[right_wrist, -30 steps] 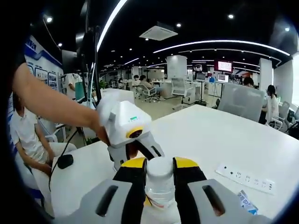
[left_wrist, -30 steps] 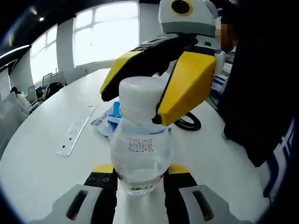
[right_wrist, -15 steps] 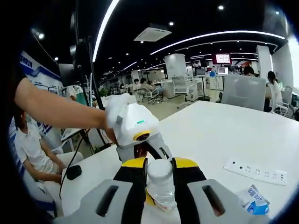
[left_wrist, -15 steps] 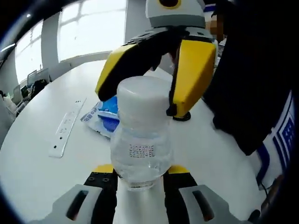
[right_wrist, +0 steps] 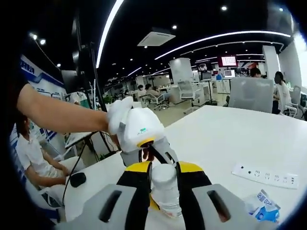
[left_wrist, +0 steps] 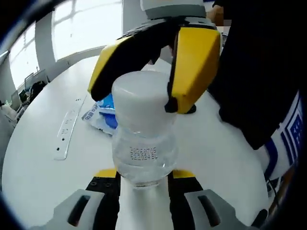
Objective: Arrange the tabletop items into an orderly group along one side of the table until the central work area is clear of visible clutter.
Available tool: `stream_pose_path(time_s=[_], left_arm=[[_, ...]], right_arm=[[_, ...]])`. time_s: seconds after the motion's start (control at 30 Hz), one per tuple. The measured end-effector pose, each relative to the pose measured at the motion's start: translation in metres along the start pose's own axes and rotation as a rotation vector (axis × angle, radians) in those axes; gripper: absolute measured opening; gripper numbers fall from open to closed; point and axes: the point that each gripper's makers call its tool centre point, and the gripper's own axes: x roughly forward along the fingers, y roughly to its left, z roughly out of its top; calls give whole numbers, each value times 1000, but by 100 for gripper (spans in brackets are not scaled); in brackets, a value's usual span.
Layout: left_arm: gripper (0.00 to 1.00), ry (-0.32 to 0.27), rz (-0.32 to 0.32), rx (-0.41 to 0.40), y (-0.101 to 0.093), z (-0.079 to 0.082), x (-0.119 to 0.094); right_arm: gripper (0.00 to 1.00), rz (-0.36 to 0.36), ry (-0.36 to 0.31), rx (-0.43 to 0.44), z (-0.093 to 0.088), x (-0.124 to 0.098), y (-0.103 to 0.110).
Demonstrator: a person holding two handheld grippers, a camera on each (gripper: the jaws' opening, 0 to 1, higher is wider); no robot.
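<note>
In the left gripper view, a power strip (left_wrist: pixel 67 132) and a blue packet (left_wrist: pixel 103 115) are lying on the white worktop (left_wrist: pixel 38 177). The left claw (left_wrist: pixel 143 184) is grasping the clear bottle (left_wrist: pixel 143 153) by its body, while the right claw (left_wrist: pixel 148 72) is clenching its white cap (left_wrist: pixel 140 98).

Left tongs (left_wrist: pixel 143 184) closed on the bottle's (left_wrist: pixel 143 139) body; right tongs (right_wrist: pixel 164 179) clamped on its cap, jaws yellow-tipped. Bare forearm (right_wrist: pixel 62 115) reaching in behind the left tongs.
</note>
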Motion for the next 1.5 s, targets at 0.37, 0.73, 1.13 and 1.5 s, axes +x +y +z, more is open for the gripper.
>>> stream_pose_path(time_s=[0.37, 0.73, 1.13, 1.5], left_arm=[[43, -31, 120, -167, -2, -3, -21], [48, -143, 278, -324, -24, 5, -36], [53, -220, 534, -478, -48, 5, -54], [71, -370, 671, -655, -82, 46, -49]], right_arm=[[27, -6, -33, 7, 0, -14, -5], [39, -5, -24, 17, -13, -41, -4], [49, 1, -5, -41, -34, -83, 0], [62, -39, -2, -81, -48, -135, -17]])
